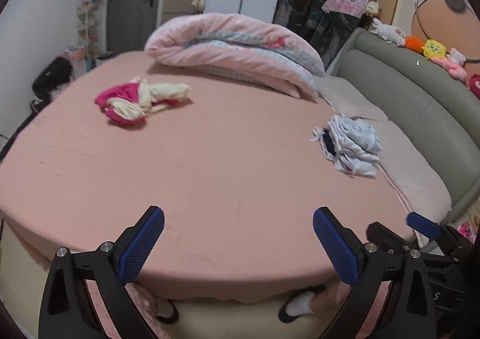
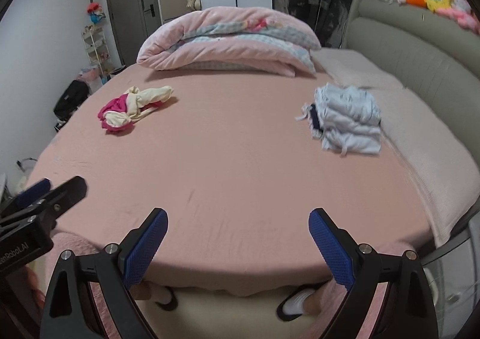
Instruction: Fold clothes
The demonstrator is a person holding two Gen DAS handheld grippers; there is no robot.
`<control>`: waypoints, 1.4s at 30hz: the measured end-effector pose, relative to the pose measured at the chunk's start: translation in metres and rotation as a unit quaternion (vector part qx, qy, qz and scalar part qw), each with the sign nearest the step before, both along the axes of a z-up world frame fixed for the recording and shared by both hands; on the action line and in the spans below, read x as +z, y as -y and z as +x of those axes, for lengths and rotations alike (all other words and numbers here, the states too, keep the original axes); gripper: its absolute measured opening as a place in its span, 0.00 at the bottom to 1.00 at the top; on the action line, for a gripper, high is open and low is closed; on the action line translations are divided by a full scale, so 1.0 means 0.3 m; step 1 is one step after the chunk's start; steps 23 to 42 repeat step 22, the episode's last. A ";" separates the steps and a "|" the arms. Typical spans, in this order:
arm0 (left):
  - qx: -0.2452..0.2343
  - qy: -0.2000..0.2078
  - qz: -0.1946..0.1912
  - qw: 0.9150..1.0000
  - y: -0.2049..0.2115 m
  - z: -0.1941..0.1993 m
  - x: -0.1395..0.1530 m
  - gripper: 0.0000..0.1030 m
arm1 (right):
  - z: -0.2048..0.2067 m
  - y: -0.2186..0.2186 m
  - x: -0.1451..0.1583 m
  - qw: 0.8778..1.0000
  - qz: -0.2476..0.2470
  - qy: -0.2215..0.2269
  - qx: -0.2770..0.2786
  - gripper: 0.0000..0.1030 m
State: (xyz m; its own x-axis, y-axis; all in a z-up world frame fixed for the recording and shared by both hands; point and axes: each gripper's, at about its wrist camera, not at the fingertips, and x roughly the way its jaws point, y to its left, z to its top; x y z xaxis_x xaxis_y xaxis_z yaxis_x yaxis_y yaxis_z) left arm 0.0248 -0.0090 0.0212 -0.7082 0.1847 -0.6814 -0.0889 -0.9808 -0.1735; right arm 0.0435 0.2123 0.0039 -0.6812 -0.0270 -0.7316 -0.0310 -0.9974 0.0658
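A crumpled pink and cream garment [image 1: 141, 102] [image 2: 135, 106] lies on the far left of the pink bed sheet [image 1: 210, 174] [image 2: 225, 165]. A folded pale blue garment [image 1: 351, 147] [image 2: 348, 117] lies at the right, by the pillow. My left gripper [image 1: 238, 216] is open and empty over the bed's near edge. My right gripper [image 2: 238, 217] is open and empty beside it; it also shows in the left wrist view [image 1: 423, 223]. The left gripper shows at the left edge of the right wrist view [image 2: 45, 189].
A rolled pink duvet [image 1: 234, 48] [image 2: 228, 39] lies at the far side. A grey padded headboard [image 1: 420, 105] [image 2: 420, 51] with plush toys [image 1: 432, 51] runs along the right. A pale pillow [image 1: 414, 177] lies by it. My feet [image 1: 297, 306] stand below the bed edge.
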 end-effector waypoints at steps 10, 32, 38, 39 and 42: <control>0.000 0.000 -0.016 1.000 -0.005 -0.010 -0.015 1.00 | 0.000 0.010 -0.008 1.000 0.021 -0.006 -0.003 0.92; 0.009 0.013 -0.021 1.000 0.001 -0.023 -0.031 1.00 | -0.014 0.015 -0.010 0.999 0.031 -0.002 -0.010 0.92; 0.009 0.013 -0.021 1.000 0.001 -0.023 -0.031 1.00 | -0.014 0.015 -0.010 0.999 0.031 -0.002 -0.010 0.92; 0.009 0.013 -0.021 1.000 0.001 -0.023 -0.031 1.00 | -0.014 0.015 -0.010 0.999 0.031 -0.002 -0.010 0.92; 0.009 0.013 -0.021 1.000 0.001 -0.023 -0.031 1.00 | -0.014 0.015 -0.010 0.999 0.031 -0.002 -0.010 0.92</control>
